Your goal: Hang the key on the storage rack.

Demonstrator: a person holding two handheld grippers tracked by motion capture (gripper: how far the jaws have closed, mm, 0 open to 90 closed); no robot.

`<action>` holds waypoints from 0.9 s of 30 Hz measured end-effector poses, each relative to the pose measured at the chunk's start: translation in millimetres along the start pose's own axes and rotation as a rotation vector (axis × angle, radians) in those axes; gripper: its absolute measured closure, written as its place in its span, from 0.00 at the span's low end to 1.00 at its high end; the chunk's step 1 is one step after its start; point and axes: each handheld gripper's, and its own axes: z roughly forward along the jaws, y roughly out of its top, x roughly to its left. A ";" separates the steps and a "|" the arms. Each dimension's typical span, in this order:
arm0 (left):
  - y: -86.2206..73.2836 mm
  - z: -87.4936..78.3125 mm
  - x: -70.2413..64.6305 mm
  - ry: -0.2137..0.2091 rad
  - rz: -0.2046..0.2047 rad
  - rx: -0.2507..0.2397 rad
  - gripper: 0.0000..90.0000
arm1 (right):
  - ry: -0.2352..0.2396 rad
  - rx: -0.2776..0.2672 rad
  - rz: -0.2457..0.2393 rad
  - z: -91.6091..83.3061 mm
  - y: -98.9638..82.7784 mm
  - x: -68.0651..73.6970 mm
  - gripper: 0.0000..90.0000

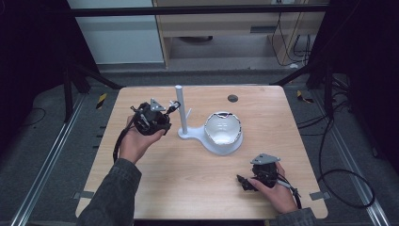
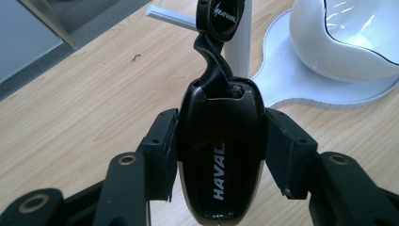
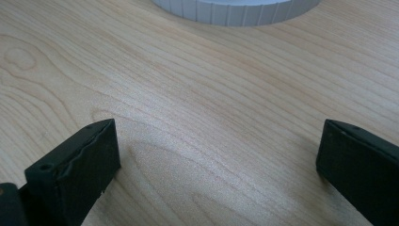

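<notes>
- While the left tongs (image 2: 221, 155) clamp a black key fob (image 2: 220, 160) marked HAVAL by its sides, the fob hangs above the tabletop (image 1: 188, 169) toward the far-left part, just beside the white stand (image 1: 181, 109).
- A round black tag (image 2: 221, 16) on the fob's strap points at the stand's upright post (image 2: 238, 42), close to a thin side peg (image 2: 169, 18).
- Judging by this, the step in hand is carrying the key to the stand, probably to hang it on a peg; the next move calls for lining the strap loop up with the peg tip and easing it on before letting go.
- Joined to the post's base is a white bowl (image 1: 224, 128); its inside looks bare, though glare hides part of it.
- Near the tabletop's near-right corner, the right tongs (image 1: 248, 181) rest low, jaws spread wide with nothing between them, pointing toward the base of the stand (image 3: 233, 10).
</notes>
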 end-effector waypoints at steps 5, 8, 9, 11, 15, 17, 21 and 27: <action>-7.8 11.6 -9.0 0.009 -0.004 -0.036 0.54 | 0.000 0.001 0.005 -0.1 -0.1 0.4 0.00; -10.9 17.3 -14.1 0.015 -0.011 -0.059 0.54 | 0.000 0.001 0.005 -0.1 0.0 0.3 0.00; -11.6 18.3 -15.0 0.018 -0.016 -0.066 0.54 | 0.000 0.000 0.001 0.0 0.0 0.1 0.00; -12.8 20.8 -17.2 0.012 -0.039 -0.080 0.54 | 0.000 0.000 0.002 0.0 0.0 0.1 0.00; -12.6 25.5 -21.6 0.029 -0.038 -0.085 0.54 | 0.000 0.000 -0.001 0.0 0.0 0.0 0.00; -12.1 27.6 -22.4 0.032 -0.048 -0.090 0.54 | 0.000 0.000 -0.001 0.0 0.0 -0.1 0.00; -10.7 32.0 -24.4 0.033 -0.051 -0.094 0.54 | 0.000 0.000 0.001 0.0 0.0 0.1 0.00; -10.5 35.8 -26.2 0.035 -0.061 -0.104 0.54 | 0.000 0.000 0.001 0.0 0.0 0.1 0.00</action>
